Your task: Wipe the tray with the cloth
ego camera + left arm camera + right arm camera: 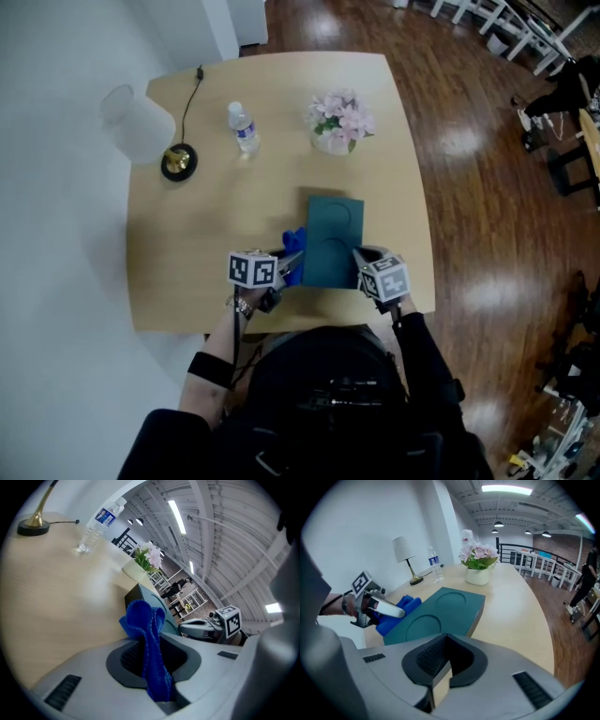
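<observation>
Holding the cloth: that's the left gripper (154,658). Its jaws are closed partway on a blue cloth (143,620), pinched between the pads. A bunched lump sticks out past the tips and a tail hangs back toward the camera end.
Cloth vs tray: the bunched end sits just ahead of the left gripper's tips, right up against the left long side of the dark teal tray (333,234). Honestly can't tell whether it's lying on the tray's top or only pressed beside it.
Tray: flat on the wooden table (187,281), with two round dips in its top. It lies between the two grippers, with its long way running off from the person.
Right gripper (451,670): jaws pulled together with nothing in them, pointing steeply down. The tips are at the tray's near right corner. Whether they touch it or stop just short, can't say.
Seen from the right gripper: the left one is off to its left across the tray, with the cloth bulging out beside it.
Beyond the tray: a pot of pink flowers (340,120) stands well ahead of the right gripper and a water bottle (244,127) well ahead of the left one. A lamp (141,127) with a white shade and brass foot is further left again.
Person: dark sleeves, with a band on the left wrist (242,305).
</observation>
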### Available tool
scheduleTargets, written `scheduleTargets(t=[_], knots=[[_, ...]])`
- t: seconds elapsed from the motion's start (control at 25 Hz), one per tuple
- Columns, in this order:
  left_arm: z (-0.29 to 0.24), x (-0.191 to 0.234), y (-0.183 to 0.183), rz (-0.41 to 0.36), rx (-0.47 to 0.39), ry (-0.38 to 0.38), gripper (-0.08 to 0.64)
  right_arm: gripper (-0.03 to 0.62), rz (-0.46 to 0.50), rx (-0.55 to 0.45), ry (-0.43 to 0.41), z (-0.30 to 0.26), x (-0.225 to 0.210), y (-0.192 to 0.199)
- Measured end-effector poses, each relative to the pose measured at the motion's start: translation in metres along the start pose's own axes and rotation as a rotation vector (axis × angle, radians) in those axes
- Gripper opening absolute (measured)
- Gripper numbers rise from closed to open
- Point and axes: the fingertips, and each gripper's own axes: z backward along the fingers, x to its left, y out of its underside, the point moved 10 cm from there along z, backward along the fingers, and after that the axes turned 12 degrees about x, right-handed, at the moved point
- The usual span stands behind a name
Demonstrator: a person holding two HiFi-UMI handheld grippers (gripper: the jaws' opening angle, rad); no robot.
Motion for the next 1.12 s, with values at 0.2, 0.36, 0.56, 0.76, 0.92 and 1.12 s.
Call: scheduleTargets(t=[0.2, 0.36, 0.56, 0.76, 0.92, 1.12], knots=[[0.007, -0.013, 0.062, 0.055, 0.033, 0.033, 0.074, 0.01, -0.002, -0.003, 0.007, 0.0, 0.0, 0.001], [0.012, -0.015, 0.089, 0.018, 0.085, 0.029, 0.074, 0.01, -0.005, -0.005, -0.009, -0.001, 0.0, 0.001], [0.021, 0.006, 0.039, 0.027, -0.015, -0.082, 0.074, 0.009, 0.001, -0.009, -0.023, -0.001, -0.001, 0.001], [0.001, 0.035, -0.072, -0.002, -0.104, -0.203, 0.075, 0.011, 0.002, -0.018, -0.029, 0.001, 0.002, 0.001], [-0.026, 0.05, -0.122, 0.023, -0.096, -0.141, 0.075, 0.011, 0.034, -0.011, -0.029, -0.001, 0.004, 0.0], [-0.033, 0.048, -0.11, 0.064, -0.065, -0.077, 0.075, 0.011, 0.034, -0.018, -0.043, 0.003, 0.004, -0.002]])
